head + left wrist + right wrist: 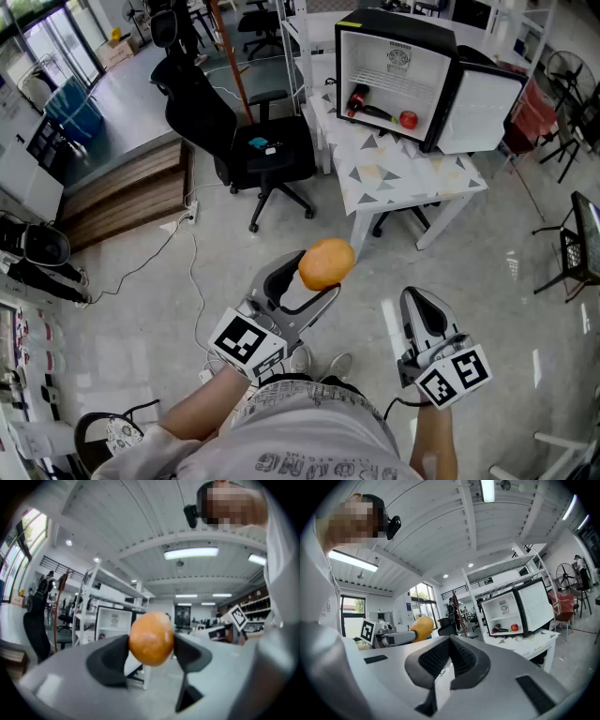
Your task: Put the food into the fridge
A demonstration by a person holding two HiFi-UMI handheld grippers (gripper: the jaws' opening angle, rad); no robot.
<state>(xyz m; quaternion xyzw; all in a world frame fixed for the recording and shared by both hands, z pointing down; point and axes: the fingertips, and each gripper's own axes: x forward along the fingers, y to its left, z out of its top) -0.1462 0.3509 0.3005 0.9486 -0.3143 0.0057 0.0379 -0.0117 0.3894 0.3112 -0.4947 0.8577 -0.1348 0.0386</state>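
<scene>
- Two tools showed: the left tool (317, 281) gripped an orange (326, 264), well apart from the fridge (394, 28).
- The right tool (419, 302) had its jaws together, empty.
- The fridge (door open) stood on the desk (394, 178).

left tool (319, 275) out front and level, jaws spread wide, pads clamped on both sides of the orange (151, 639) | right tool (419, 302) level beside it, held a touch nearer the body, jaws pressed together, nothing between them | left forearm (202, 408) and right forearm (433, 441) both bare, reaching forward from the torso
</scene>
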